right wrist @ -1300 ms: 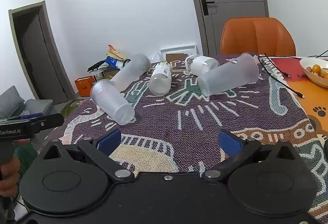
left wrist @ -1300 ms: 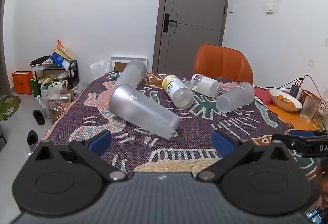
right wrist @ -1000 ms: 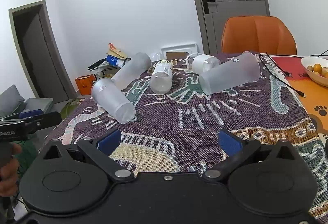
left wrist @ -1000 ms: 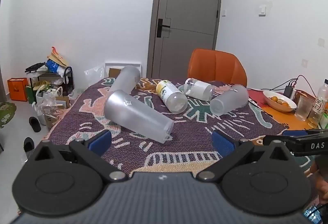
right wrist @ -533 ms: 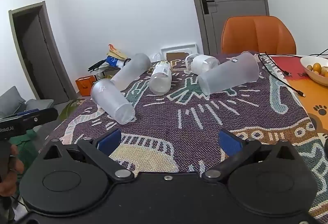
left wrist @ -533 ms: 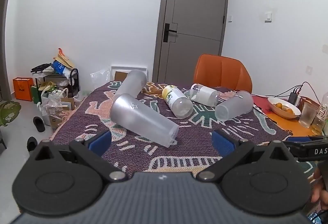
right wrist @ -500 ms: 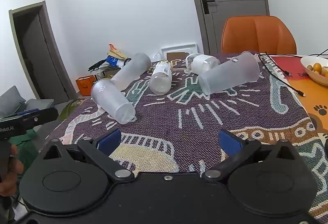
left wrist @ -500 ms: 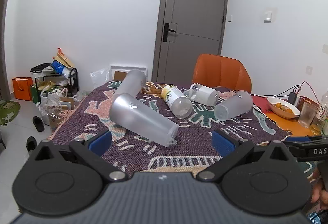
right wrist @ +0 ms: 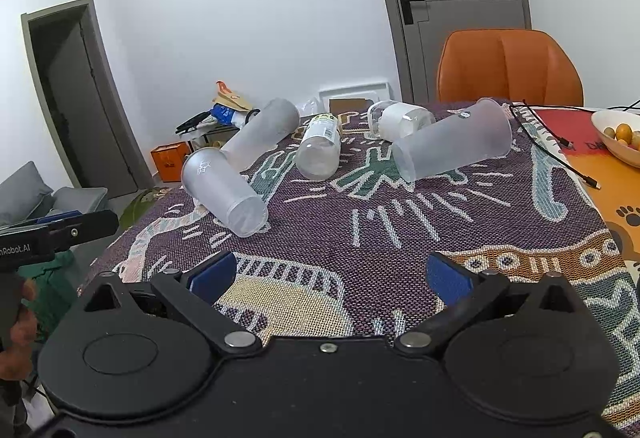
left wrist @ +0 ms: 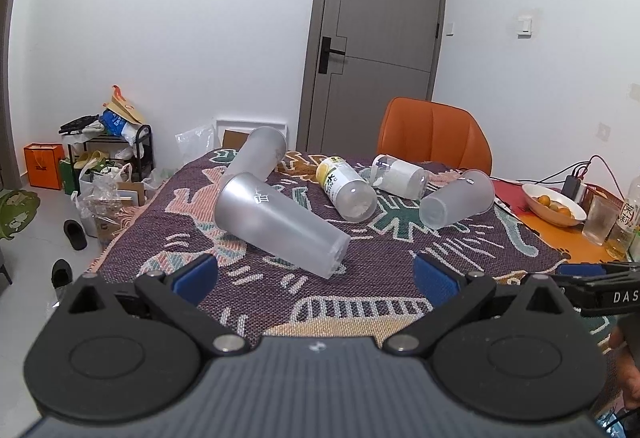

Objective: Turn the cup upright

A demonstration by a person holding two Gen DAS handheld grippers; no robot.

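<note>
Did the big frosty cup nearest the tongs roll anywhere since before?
No. In the right wrist view the frosted cup lies on its side at the same spot on the patterned cloth, beside the other frosted cup.
</note>
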